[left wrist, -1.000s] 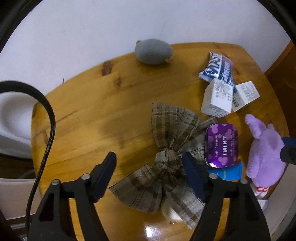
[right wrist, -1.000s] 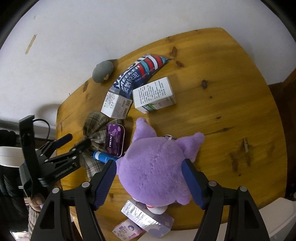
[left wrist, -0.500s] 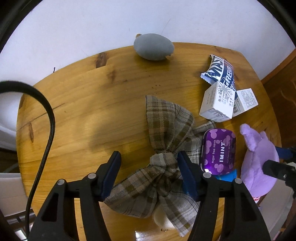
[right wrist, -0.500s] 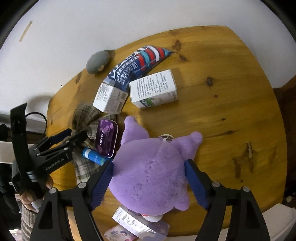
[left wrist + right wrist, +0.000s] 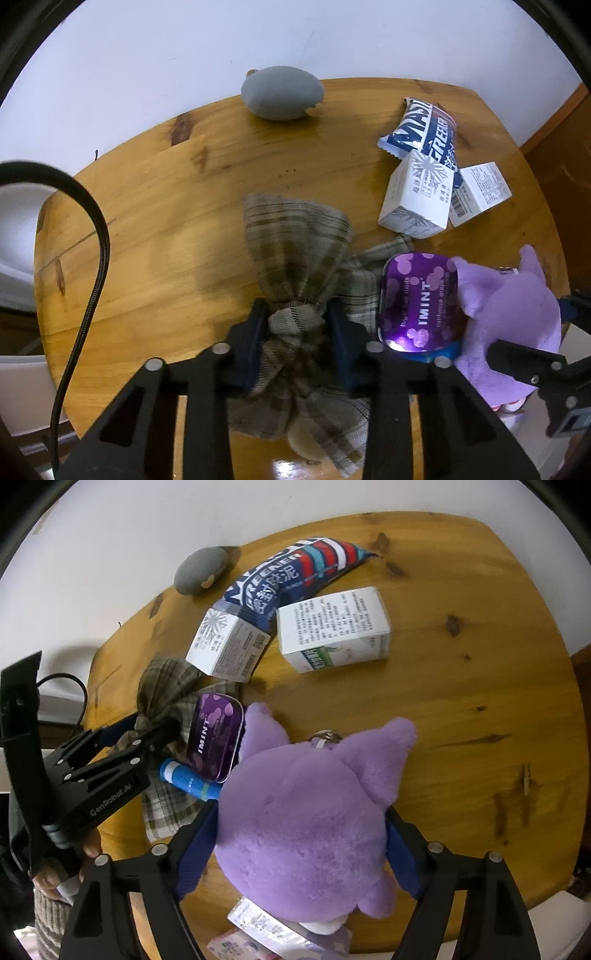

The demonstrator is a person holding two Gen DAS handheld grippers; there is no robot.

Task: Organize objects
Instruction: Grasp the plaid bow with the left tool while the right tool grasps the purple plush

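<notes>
The left gripper (image 5: 295,332) points down at the wooden table (image 5: 155,206), and its jaws have just been closing; now they pinch the knot in the middle of the plaid bow (image 5: 295,266). The bow lies right under this gripper, with one long wing reaching away toward the wall and the other wing running back under the fingers, so its long way lines up with the way the gripper looks. The right gripper (image 5: 299,845) sits around the purple plush toy (image 5: 306,812): the jaws have been closing a little, and the blue pads lie against the fur on both sides (how hard they squeeze is not clear). The toy lies near the table's front edge, just beside the purple mint tin (image 5: 216,738) and the blue tube (image 5: 188,781), and the tin rests partly on the bow's cloth. Lifting the bow will probably tug the tin, so that is the thing to watch. The right view shows a person's hand (image 5: 62,871) holding the left gripper, and the whole blue tube; the left view shows only a sliver of the tube but shows the pinch on the knot up close.
</notes>
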